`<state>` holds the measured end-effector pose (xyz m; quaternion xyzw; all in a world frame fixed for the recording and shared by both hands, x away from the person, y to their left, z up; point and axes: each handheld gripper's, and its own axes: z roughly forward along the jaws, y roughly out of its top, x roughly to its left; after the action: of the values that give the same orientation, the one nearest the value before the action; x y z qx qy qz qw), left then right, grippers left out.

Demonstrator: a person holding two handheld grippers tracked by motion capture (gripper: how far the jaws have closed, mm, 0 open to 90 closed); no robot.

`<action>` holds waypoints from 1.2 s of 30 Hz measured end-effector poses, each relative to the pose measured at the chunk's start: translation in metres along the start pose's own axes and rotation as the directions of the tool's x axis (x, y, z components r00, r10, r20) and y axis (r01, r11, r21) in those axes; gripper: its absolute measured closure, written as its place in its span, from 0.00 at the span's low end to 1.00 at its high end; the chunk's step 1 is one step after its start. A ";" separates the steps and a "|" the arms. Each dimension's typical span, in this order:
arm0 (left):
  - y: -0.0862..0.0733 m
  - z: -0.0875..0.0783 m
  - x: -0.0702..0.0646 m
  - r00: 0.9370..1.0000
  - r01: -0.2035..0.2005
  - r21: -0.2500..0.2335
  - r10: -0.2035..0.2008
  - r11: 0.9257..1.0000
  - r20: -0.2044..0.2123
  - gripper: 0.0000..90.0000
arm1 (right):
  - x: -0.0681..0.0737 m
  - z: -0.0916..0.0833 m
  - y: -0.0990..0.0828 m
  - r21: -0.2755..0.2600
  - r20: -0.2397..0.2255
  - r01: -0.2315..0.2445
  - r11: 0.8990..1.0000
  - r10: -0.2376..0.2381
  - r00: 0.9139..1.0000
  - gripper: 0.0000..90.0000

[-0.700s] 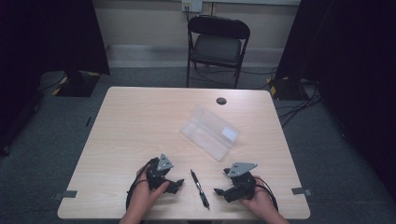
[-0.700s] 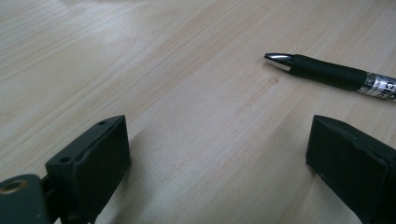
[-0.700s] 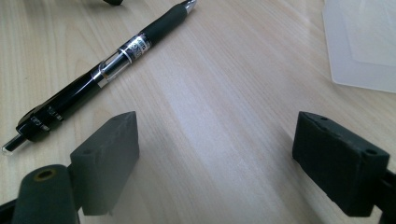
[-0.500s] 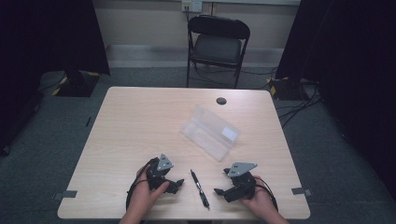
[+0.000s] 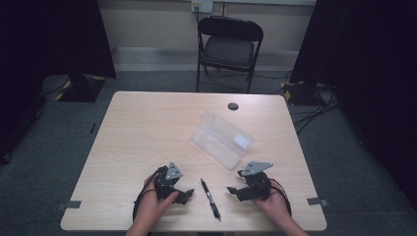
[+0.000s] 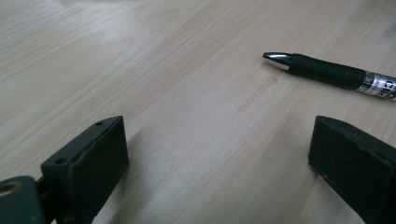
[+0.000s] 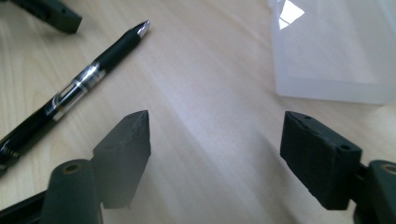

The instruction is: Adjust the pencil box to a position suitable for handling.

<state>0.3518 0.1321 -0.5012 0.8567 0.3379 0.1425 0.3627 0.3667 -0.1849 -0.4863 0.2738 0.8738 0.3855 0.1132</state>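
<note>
Pale wood-grain laminate covered the rectangular table, and most of its far and left parts lay bare, leaving open room ahead of both hands. Near the front edge a black ballpoint pen with a clear, silver-banded barrel lay flat between the two tools, touching neither. The left gripper rested low on the tabletop just left of the pen, its jaws spread wide with nothing but bare wood between them; the pen's metal tip pointed past its right jaw. The right gripper sat just right of the pen, jaws likewise wide and empty. Beyond it, a clear flat plastic case lay slantwise near the middle, well clear of the right edge.
</note>
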 end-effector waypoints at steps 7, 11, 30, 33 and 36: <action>0.000 0.000 0.000 1.000 0.003 -0.002 -0.003 1.000 0.000 0.05 | -0.010 0.001 0.016 -0.017 0.037 -0.024 1.000 0.025 0.999 0.30; 0.000 0.000 0.000 1.000 0.000 0.000 0.000 1.000 -0.001 0.05 | -0.017 0.004 0.025 -0.025 0.077 -0.021 0.999 0.023 0.997 0.33; 0.000 0.000 0.000 1.000 0.001 -0.001 -0.001 1.000 0.000 0.05 | -0.033 0.034 0.046 0.014 0.089 -0.082 0.997 0.080 0.993 0.72; 0.000 0.000 0.000 1.000 0.002 -0.001 -0.002 1.000 0.000 0.05 | -0.033 0.036 0.047 0.022 0.089 -0.095 0.995 0.093 0.992 0.73; 0.000 0.000 0.000 1.000 0.001 -0.001 -0.001 1.000 0.000 0.05 | -0.032 0.040 0.048 0.044 0.109 -0.101 0.994 0.096 0.989 0.76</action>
<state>0.3518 0.1321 -0.5013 0.8565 0.3382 0.1426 0.3630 0.4283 -0.1520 -0.4787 0.3397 0.8612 0.3536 0.1338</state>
